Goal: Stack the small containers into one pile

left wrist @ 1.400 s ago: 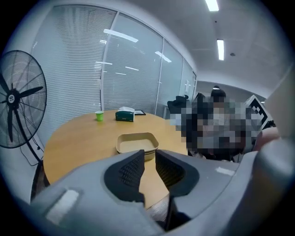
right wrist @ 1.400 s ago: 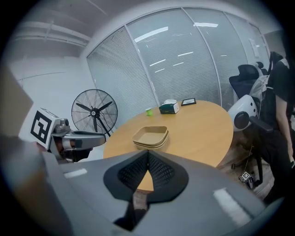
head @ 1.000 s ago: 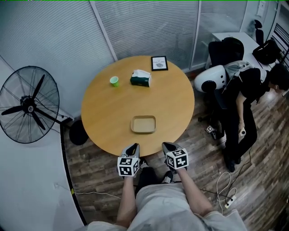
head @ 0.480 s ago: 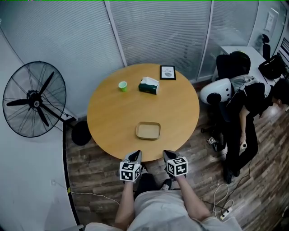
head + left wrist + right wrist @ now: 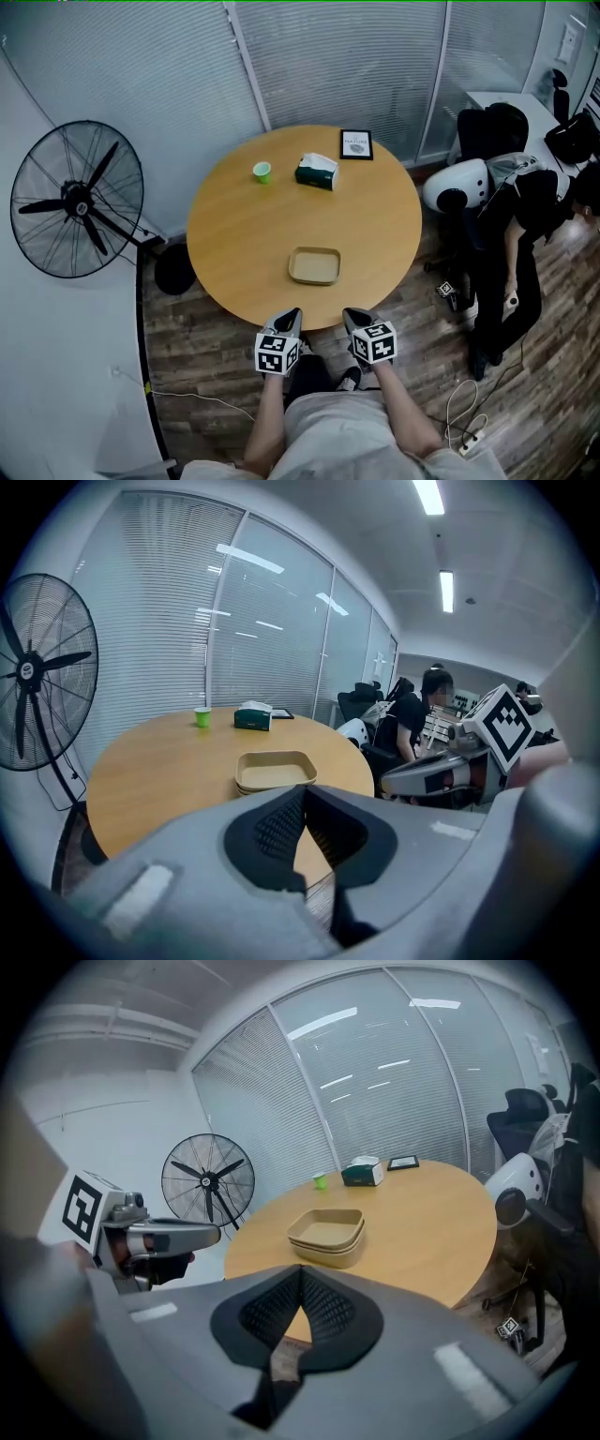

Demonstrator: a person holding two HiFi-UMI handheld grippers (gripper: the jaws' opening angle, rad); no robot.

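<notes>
A pile of tan, shallow square containers (image 5: 315, 266) sits nested on the near part of the round wooden table (image 5: 234, 234). It also shows in the left gripper view (image 5: 275, 772) and the right gripper view (image 5: 327, 1234). My left gripper (image 5: 290, 319) and right gripper (image 5: 353, 318) hover side by side just off the table's near edge, short of the pile. Both have their jaws closed together with nothing between them. Each gripper sees the other: the right gripper (image 5: 441, 775) and the left gripper (image 5: 159, 1237).
A small green cup (image 5: 262, 172), a dark green tissue box (image 5: 316, 172) and a framed card (image 5: 356, 143) stand at the table's far side. A black pedestal fan (image 5: 80, 202) is on the left. A person in black (image 5: 525, 234), office chairs and floor cables are on the right.
The head view has shifted, so the table sits a little further right in frame. Both grippers have drawn back slightly from the table edge. The pile has stayed put.
</notes>
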